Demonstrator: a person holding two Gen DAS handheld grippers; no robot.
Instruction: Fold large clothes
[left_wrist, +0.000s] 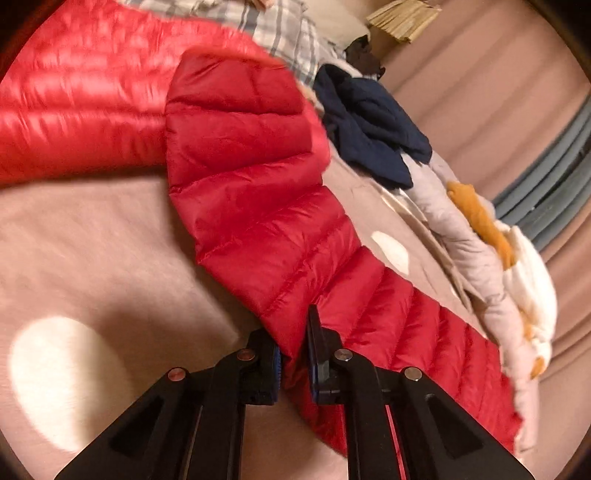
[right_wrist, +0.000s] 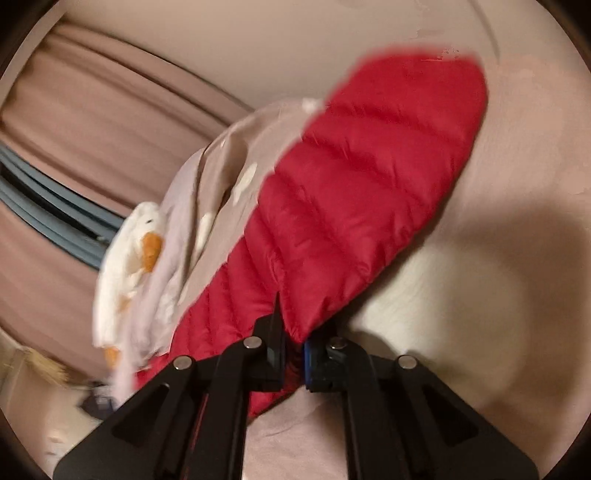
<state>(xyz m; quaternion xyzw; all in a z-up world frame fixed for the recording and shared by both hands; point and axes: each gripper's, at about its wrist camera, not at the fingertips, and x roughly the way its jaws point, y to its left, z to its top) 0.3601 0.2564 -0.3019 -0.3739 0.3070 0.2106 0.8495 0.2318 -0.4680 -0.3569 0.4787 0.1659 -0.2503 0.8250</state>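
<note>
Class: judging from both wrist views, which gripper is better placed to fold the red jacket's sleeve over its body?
Right, probably: the right gripper pinches the red jacket at its sleeve end; the left gripper grips mid-sleeve.

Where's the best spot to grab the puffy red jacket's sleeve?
At its cuff end, coming in along the sleeve's length from below. The red quilted puffer jacket thins to a narrow hem there, so the jaws can close over it. Both grippers already pinch such edges.

Quilted jacket (left_wrist: 258, 206): red. Bedsheet (left_wrist: 110, 258): pinkish-beige with white round spots. Heaped garment (left_wrist: 373, 125): navy. Plush toy (right_wrist: 125, 254): white with orange patches. Shirt (left_wrist: 280, 29): grey-white plaid.
</note>
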